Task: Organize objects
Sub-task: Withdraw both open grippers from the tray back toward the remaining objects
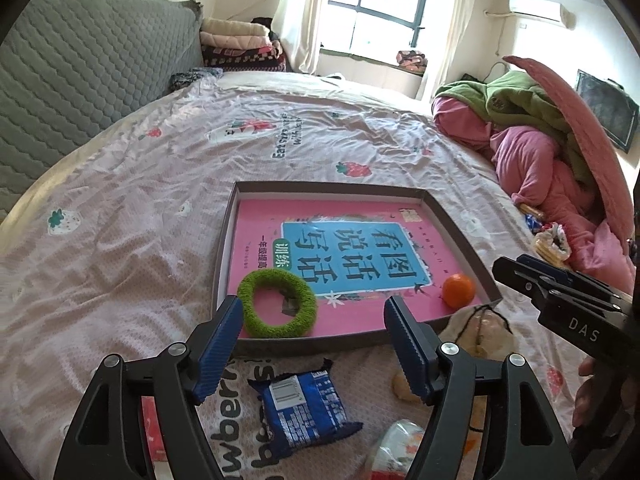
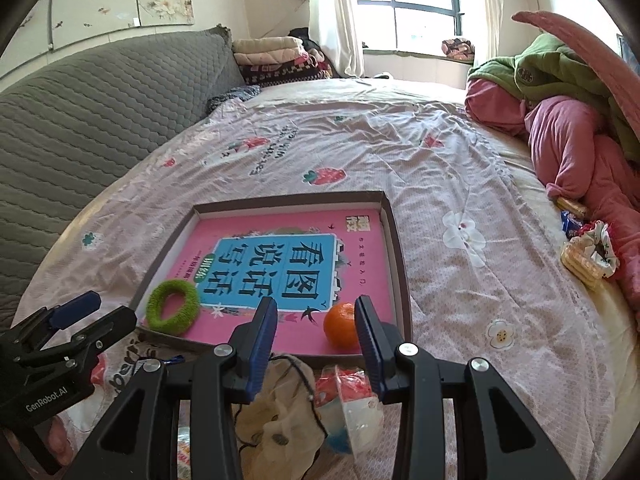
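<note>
Left wrist view: the left gripper (image 1: 314, 316) hangs wide open and empty above the near edge of a shallow tray (image 1: 460, 236) on a bed (image 1: 140, 208). A pink book (image 1: 340, 248) lines the tray floor. On it lie a green ring (image 1: 276, 304) at the near left and an orange (image 1: 458, 290) at the near right. Nearer than the tray, on the sheet, lies a blue packet (image 1: 306, 408), with a cream pouch (image 1: 480, 332) to its right.

Right wrist view: the right gripper (image 2: 316, 332) is also open and holds nothing, with the orange (image 2: 340, 324) just beyond its fingertips, near the right finger (image 2: 366, 336). The pouch (image 2: 280, 412) and a red and white wrapper (image 2: 352, 396) lie below it. A pile of pink and green bedding (image 2: 568, 120) sits far right.
</note>
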The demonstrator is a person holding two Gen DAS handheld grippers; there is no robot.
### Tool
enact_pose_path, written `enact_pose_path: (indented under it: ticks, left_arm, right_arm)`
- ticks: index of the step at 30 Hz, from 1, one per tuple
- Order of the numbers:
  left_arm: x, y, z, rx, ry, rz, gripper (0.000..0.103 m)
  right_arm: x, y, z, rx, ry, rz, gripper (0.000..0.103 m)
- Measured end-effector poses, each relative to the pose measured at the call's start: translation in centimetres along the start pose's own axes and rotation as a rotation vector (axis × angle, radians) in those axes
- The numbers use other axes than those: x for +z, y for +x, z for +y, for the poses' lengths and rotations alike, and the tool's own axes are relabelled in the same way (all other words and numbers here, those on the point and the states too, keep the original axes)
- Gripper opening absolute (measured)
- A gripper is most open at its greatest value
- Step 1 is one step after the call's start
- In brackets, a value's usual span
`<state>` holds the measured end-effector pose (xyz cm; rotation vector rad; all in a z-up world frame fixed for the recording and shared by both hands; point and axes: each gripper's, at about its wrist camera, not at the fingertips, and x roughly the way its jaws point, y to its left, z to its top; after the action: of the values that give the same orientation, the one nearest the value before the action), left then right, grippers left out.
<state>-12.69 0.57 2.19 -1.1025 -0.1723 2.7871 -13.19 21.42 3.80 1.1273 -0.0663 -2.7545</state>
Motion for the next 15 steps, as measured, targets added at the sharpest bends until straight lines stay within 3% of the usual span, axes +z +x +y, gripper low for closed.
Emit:
enact_pose_path:
  ticks: [4,15]
  left_arm:
    - [-0.2,-1.2,-0.5,-0.001,0.011,-0.013,0.074]
    - [-0.6,-3.9,-0.8,-0.006,0.015,-0.041,0.074]
  right_arm:
    - [-0.1,-1.3,0.3,0.013,-0.003,-0.02,0.047]
    - [-0.7,-4.2,1.2,0.026,-0.019,-0.056,0.048]
